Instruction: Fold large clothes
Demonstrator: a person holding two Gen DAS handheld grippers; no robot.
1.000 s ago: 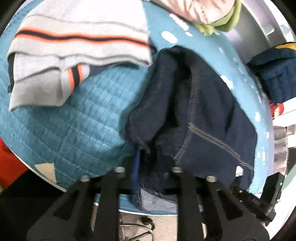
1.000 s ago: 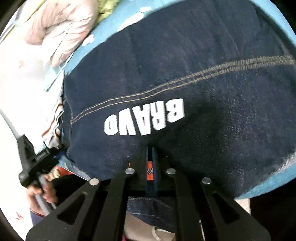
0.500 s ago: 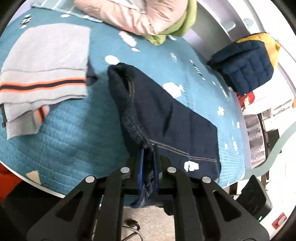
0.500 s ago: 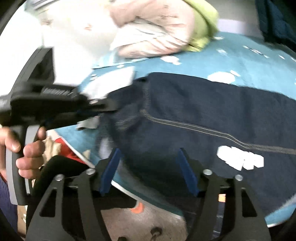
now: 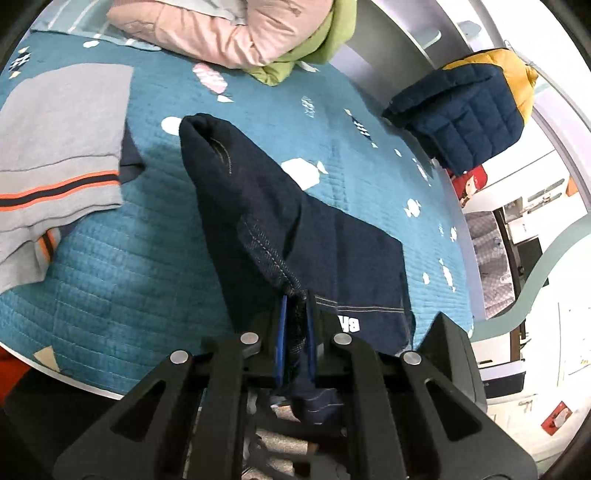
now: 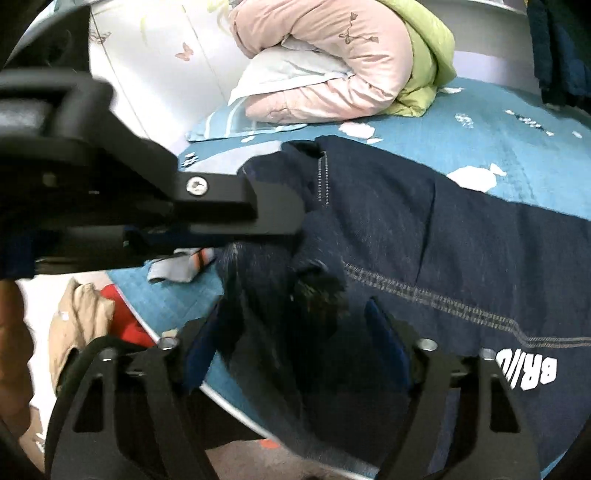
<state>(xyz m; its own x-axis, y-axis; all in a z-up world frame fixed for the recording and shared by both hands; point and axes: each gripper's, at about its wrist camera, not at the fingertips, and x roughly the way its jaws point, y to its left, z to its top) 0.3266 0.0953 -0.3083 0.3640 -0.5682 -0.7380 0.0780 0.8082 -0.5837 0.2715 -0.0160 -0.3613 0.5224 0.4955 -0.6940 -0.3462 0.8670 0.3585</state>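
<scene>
A dark navy garment with light stitching and white "BRAVO" lettering lies folded on the teal quilted bed. My left gripper is shut on a bunched edge of it at the bed's near side and holds that edge raised. In the right wrist view the same garment spreads to the right. My right gripper is open, with the fabric between and under its fingers. The left gripper's body shows close at the left.
A folded grey sweater with orange and navy stripes lies at the left. A pink and green duvet bundle sits at the far side. A navy and yellow padded jacket hangs at the right. Red and beige clothes lie below the bed edge.
My right gripper let go of the navy garment and opened, then moved left towards the left gripper. My left gripper drew its held edge back over the garment, folding it.
</scene>
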